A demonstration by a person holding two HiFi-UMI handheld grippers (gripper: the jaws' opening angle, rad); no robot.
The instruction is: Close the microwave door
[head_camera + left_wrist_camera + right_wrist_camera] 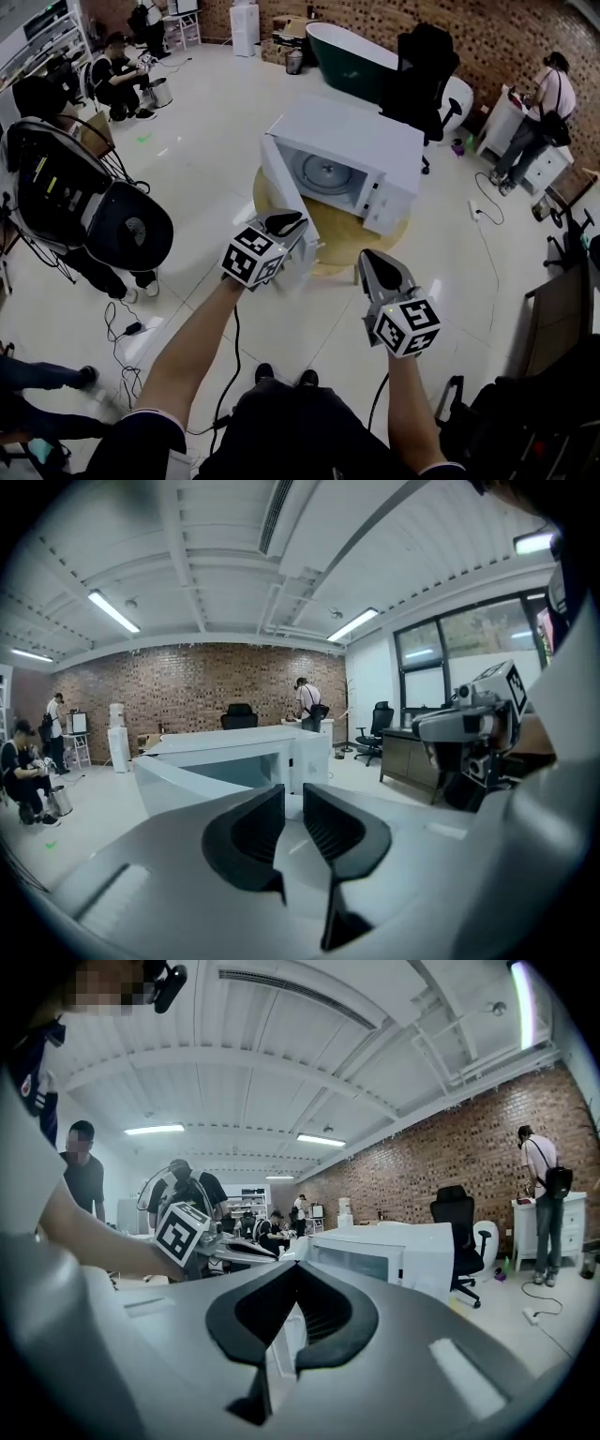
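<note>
A white microwave (366, 150) stands on a round wooden table (352, 239), and its door (281, 202) hangs wide open to the left. My left gripper (286, 223) is at the outer side of that door, near its free edge. Whether it touches the door I cannot tell. In the left gripper view the left gripper (292, 794) has a narrow gap between its jaws, with nothing in it, and the microwave (234, 752) is straight ahead. My right gripper (375, 267) hovers over the table's near edge, in front of the oven. Its tips meet in the right gripper view (296, 1269).
Black equipment on a stand (84, 202) sits on the left, with seated people behind it. A black office chair (422, 66) and a green bathtub (347, 56) are behind the microwave. A person stands at a white cabinet (544, 103) on the right. Cables lie on the floor (127, 328).
</note>
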